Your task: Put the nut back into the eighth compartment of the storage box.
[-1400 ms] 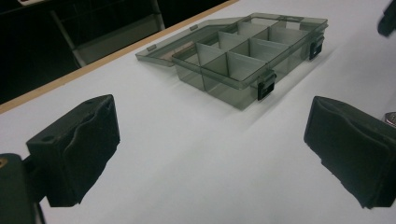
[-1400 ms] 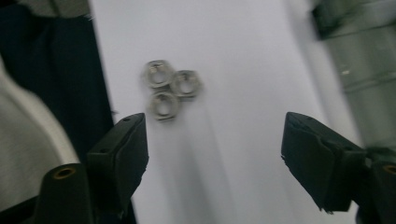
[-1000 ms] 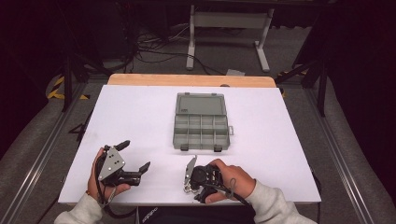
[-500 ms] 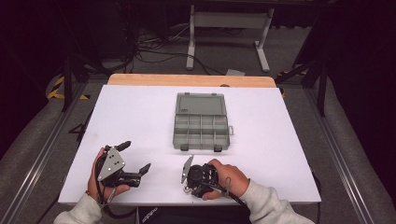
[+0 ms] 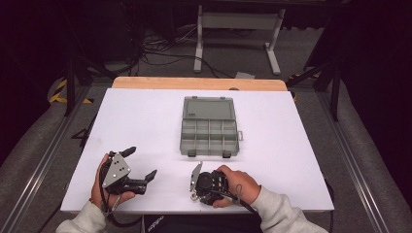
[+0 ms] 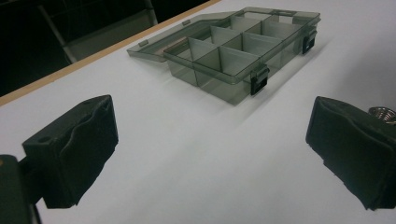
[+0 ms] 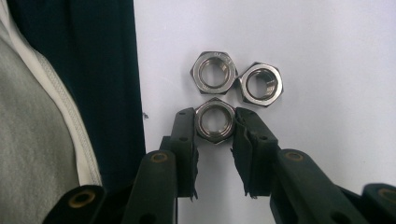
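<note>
My right gripper [image 7: 215, 122] is shut on a steel hex nut [image 7: 215, 120] that lies flat on the white table; its jaws have just been closing on it. Two more nuts [image 7: 214, 72] [image 7: 260, 84] lie touching each other just beyond the held one. In the high view the right gripper [image 5: 195, 189] is near the table's front edge. My left gripper [image 5: 141, 163] rests open at the front left, its jaws [image 6: 210, 140] wide apart with nothing between them. A smoky clear compartment box [image 5: 210, 153] stands with its lid back at mid-table, and its cells look empty.
The box [image 6: 233, 88] is ahead of the left gripper, two black latches on its near wall. A wooden strip [image 5: 199, 83] borders the table's far edge. A grey sleeve [image 7: 37, 140] and the table's dark front edge lie close beside the nuts.
The right hand has squeezed a little tighter around its gripper. Both grippers stay where they were, and the box has not moved.
</note>
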`<action>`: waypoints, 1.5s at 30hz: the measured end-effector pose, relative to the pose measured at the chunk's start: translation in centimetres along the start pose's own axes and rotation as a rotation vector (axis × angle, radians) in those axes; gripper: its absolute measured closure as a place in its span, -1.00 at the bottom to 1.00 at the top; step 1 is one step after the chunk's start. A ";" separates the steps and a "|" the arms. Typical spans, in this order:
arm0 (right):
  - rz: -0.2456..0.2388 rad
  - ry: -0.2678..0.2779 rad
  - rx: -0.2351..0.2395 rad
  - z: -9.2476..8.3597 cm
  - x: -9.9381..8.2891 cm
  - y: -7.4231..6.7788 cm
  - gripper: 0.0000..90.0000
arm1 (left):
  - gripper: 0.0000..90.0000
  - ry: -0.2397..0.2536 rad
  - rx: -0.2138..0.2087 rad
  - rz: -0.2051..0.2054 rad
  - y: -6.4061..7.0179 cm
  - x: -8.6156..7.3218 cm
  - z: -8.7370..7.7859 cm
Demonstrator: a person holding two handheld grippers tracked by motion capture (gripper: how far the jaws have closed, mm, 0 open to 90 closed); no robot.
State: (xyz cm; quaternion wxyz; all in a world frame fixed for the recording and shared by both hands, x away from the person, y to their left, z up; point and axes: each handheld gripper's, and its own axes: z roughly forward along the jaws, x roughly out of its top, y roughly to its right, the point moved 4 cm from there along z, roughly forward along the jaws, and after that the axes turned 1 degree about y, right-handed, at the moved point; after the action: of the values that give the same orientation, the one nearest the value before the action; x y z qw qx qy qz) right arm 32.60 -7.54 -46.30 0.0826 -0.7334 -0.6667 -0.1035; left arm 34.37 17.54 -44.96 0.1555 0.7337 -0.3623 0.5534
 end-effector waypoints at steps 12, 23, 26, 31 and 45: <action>-0.006 0.011 -0.035 -1.0 -0.6 0.6 0.57 | -0.94 0.014 0.001 -0.003 0.0 0.1 -0.2; 0.066 0.077 -0.136 -5.1 -1.8 3.6 0.57 | -0.94 0.017 -0.007 0.001 0.1 0.2 -0.2; 0.092 0.082 -0.170 -6.8 -2.4 5.2 0.57 | -0.94 0.018 -0.011 -0.006 0.1 0.1 -0.2; 0.138 0.095 -0.210 -8.6 -3.3 7.2 0.57 | -0.94 0.017 -0.010 -0.001 0.1 0.2 -0.2; 0.240 0.066 -0.255 -9.6 -5.1 11.5 0.57 | -0.94 0.008 -0.021 -0.001 0.2 0.1 0.0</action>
State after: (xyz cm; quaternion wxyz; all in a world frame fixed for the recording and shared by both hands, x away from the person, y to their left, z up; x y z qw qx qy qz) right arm 43.14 -16.05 -38.18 0.0227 -0.8084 -0.5530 -0.2007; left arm 34.19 17.39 -44.92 0.1651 0.7301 -0.3671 0.5521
